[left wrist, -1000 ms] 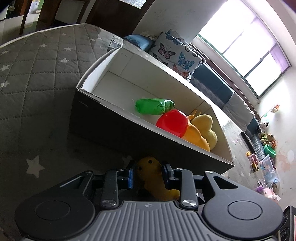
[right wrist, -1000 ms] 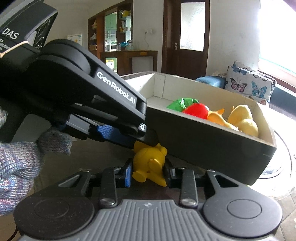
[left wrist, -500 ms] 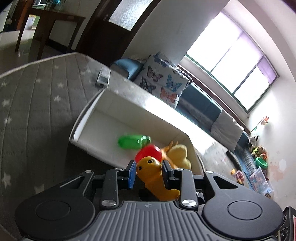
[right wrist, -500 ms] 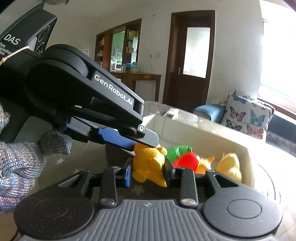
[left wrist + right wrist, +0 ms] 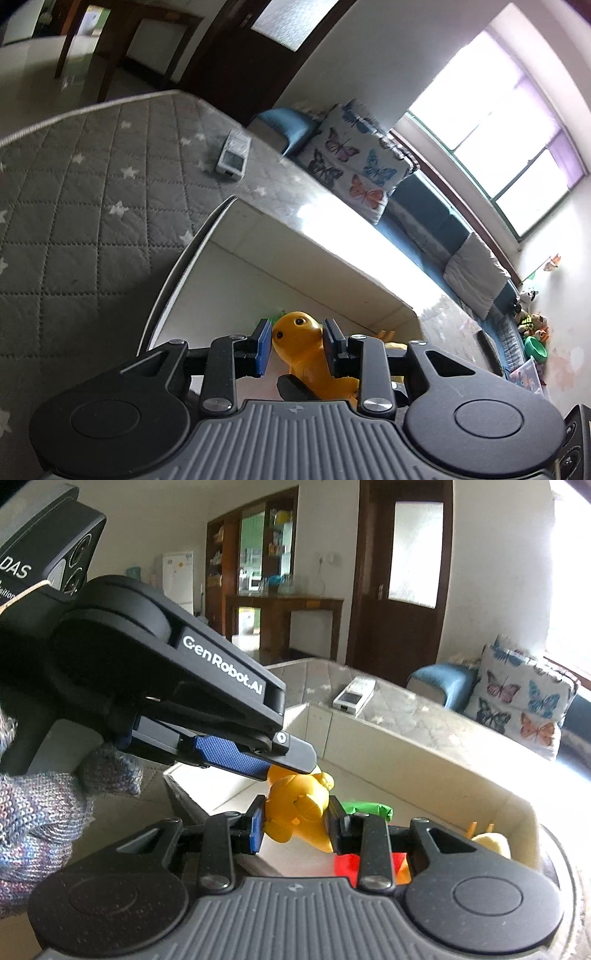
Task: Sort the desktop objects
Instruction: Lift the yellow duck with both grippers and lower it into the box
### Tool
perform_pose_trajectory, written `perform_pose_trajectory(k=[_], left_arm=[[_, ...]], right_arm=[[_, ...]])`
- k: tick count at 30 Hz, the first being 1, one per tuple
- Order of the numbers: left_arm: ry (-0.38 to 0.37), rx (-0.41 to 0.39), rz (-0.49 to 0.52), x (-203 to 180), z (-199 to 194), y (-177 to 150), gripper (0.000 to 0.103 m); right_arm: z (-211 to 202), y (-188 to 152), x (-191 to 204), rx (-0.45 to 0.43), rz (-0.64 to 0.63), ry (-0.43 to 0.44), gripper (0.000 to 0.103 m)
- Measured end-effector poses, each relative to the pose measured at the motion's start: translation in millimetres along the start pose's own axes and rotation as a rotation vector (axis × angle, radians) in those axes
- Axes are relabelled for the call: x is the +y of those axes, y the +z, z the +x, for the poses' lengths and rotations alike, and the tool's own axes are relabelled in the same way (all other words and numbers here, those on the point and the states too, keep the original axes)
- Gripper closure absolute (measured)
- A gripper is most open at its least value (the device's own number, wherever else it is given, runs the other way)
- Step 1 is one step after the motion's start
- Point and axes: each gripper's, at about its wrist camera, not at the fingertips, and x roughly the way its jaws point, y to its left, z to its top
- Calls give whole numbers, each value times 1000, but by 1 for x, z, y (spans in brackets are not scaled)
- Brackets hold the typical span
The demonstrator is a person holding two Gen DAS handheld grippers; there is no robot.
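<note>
Two grippers, one toy: left gripper [image 5: 297,345] and right gripper [image 5: 295,825] both clenched on the yellow toy [image 5: 297,805], from opposite sides. Raised within the last second from beside the box's dark outer wall, on the mat, to above the white inside of the box [image 5: 406,738]. Now hanging over the green piece [image 5: 365,808], the red piece [image 5: 345,864] and the pale duck [image 5: 491,843]. Judged ready for release into the box; little left of this item's sorting.
</note>
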Motion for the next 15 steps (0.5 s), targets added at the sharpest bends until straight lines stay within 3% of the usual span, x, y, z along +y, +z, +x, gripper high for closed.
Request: perform_pose_trajectory(k=[7,15], left_arm=[[37,54,-24,13,27,6,72],[57,84,2,12,39,6,72]], right_arm=[[27,-4,-6,79,13,39,71],[37,-4,-18,102,58,62,69]])
